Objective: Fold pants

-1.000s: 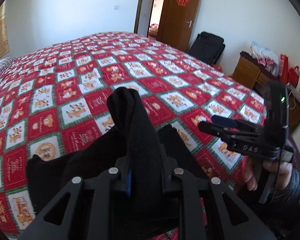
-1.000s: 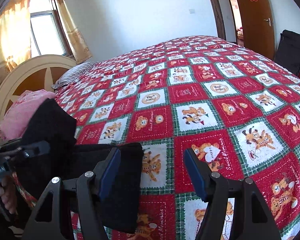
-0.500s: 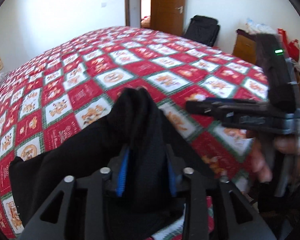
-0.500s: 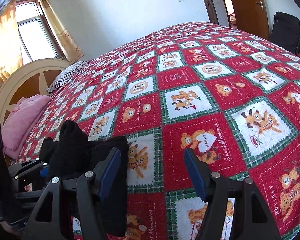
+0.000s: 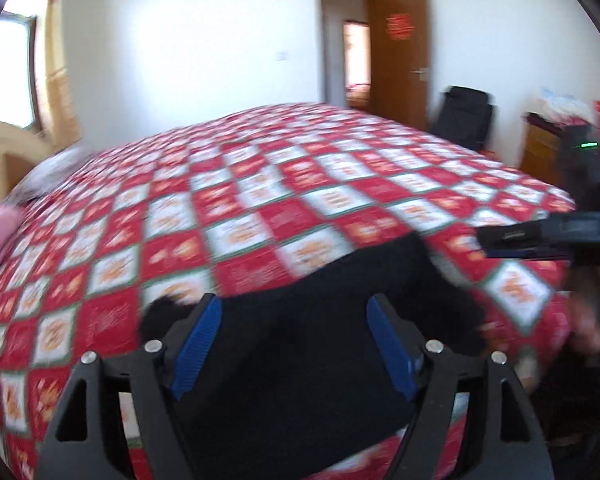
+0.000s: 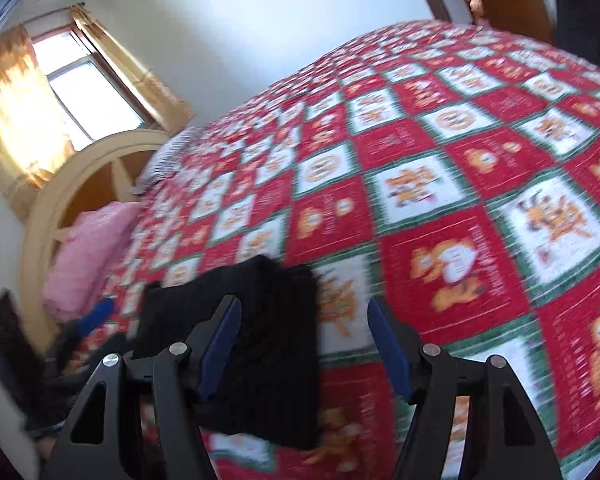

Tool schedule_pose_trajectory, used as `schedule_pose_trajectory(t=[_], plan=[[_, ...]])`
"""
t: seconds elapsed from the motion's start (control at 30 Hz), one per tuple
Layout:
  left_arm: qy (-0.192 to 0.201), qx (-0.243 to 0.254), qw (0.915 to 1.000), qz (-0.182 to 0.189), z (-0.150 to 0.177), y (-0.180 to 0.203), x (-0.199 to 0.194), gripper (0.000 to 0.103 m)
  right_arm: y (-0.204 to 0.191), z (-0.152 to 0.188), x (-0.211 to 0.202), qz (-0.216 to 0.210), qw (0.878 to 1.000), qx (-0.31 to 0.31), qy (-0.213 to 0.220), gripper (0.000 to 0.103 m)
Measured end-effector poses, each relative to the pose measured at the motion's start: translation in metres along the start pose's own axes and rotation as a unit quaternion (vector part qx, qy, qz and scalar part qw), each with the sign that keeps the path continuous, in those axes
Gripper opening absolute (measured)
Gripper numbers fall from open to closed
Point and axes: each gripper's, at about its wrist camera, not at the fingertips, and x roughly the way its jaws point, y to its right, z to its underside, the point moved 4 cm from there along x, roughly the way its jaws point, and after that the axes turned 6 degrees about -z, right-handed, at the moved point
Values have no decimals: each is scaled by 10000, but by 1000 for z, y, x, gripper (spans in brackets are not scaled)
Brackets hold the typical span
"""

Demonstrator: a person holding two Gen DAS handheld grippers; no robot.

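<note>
The black pants [image 5: 316, 320] lie folded into a flat pile near the front edge of the bed. My left gripper [image 5: 294, 344] hovers over them with its jaws opening, blue pads wide apart and not touching the cloth. In the right wrist view the same pants [image 6: 260, 328] sit to the left. My right gripper [image 6: 304, 344] stands open over their right edge and the quilt, gripping nothing. The right gripper's black body [image 5: 548, 236] shows at the right of the left wrist view, held by a hand [image 5: 588, 328]. Both views are blurred.
A red, white and green checked quilt [image 5: 260, 208] covers the bed. A pink pillow [image 6: 88, 248] and a wooden headboard [image 6: 92, 176] are at the left. A brown door [image 5: 400, 56], a black bag [image 5: 464, 116] and a wooden cabinet [image 5: 540, 152] stand at the back right.
The left gripper, shut on a raised fold of the pants, has let go and opened wide; the fold has dropped flat. Both cameras swung, the right one rolling.
</note>
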Motion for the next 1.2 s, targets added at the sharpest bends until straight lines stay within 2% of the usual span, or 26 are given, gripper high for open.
schedule_pose_trajectory(t=[0.13, 0.23, 0.3, 0.33, 0.37, 0.47, 0.53, 0.7, 0.77, 0.8, 0.87, 0.97, 1.1, 1.13, 1.17, 1.2], plan=[[-261, -677, 9973, -99, 22, -34, 18, 78, -41, 14, 7, -206, 9983, -521, -156, 71], [-326, -837, 9957, -236, 32, -45, 25, 78, -60, 33, 27, 210, 9932, -1055, -435, 71], [-357, -839, 9950, -407, 36, -51, 30, 83, -55, 39, 32, 633, 9899, -1161, -510, 60], [-374, -848, 9946, -464, 40, -54, 30, 92, -50, 41, 32, 734, 9894, -1131, -545, 40], [-445, -885, 9937, -532, 44, -57, 35, 97, -40, 42, 31, 900, 9886, -1037, -617, 34], [-577, -1037, 9918, -469, 56, -65, 39, 99, -14, 46, 27, 1124, 9875, -836, -727, 34], [-610, -1126, 9909, -413, 59, -67, 40, 99, -3, 49, 27, 1104, 9877, -776, -793, 34], [-536, -1103, 9915, -424, 57, -65, 35, 99, -10, 51, 26, 1312, 9815, -1122, -824, 35], [-548, -1104, 9917, -376, 57, -62, 36, 99, -14, 45, 24, 1282, 9824, -1108, -784, 38], [-561, -1093, 9918, -355, 58, -61, 37, 99, -18, 37, 19, 1257, 9844, -1072, -610, 41], [-554, -1035, 9926, -310, 58, -56, 38, 99, -27, 19, 15, 1219, 9862, -1074, -308, 68], [-568, -961, 9933, -315, 58, -53, 38, 99, -37, -6, 24, 963, 9899, -1044, -20, 69], [-586, -973, 9931, -276, 60, -52, 38, 99, -27, -20, 64, 1040, 9903, -869, -314, 68], [-592, -984, 9931, -253, 60, -53, 38, 99, -24, -21, 69, 1063, 9903, -814, -372, 54], [-598, -993, 9930, -245, 60, -53, 38, 99, -19, -20, 78, 988, 9912, -738, -481, 31], [-603, -1001, 9929, -231, 60, -53, 39, 99, -16, -17, 81, 949, 9917, -671, -545, 29]])
